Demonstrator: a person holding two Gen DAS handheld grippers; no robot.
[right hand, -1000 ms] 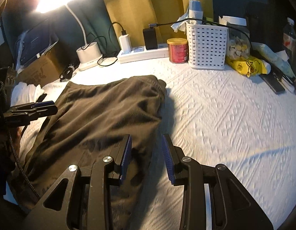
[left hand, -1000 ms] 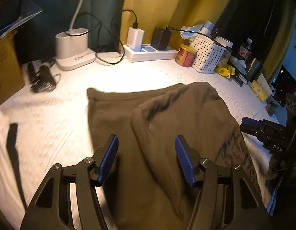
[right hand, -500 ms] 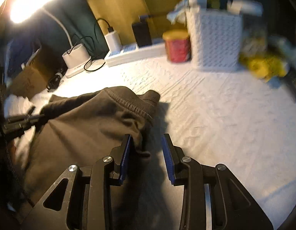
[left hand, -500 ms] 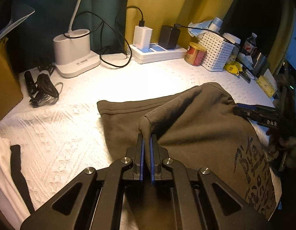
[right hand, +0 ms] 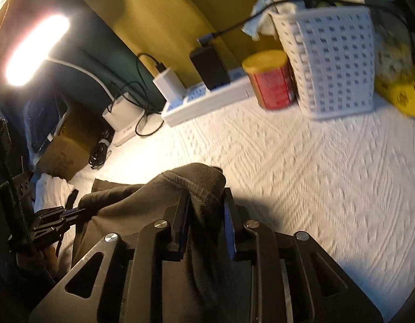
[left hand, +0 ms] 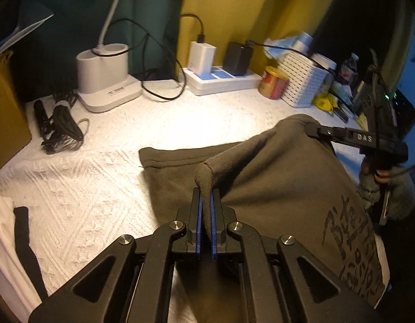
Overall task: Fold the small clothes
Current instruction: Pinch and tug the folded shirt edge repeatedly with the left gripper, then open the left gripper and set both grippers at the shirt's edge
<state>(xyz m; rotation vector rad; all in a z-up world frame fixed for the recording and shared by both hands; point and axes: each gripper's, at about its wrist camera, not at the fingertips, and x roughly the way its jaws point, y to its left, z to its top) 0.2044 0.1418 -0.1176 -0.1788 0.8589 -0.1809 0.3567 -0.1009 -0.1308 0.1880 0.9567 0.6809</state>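
A dark brown garment with dark lettering lies on the white textured cover. In the left wrist view my left gripper is shut on a raised fold of its near edge. The right gripper, held by a gloved hand, reaches in from the right and holds the far corner up. In the right wrist view my right gripper has the bunched waistband between its closing jaws, pads against the cloth, lifted off the cover. The left gripper shows at the far left, on the same garment.
Along the back stand a white lamp base, a power strip with chargers, a red tin and a white basket. A cable bundle and a cardboard box sit left. White cloth lies near left.
My left jaws closed on the garment's fold and have stayed shut. The right gripper has swung left and rolled, its jaws narrowing on the waistband and lifting that corner.
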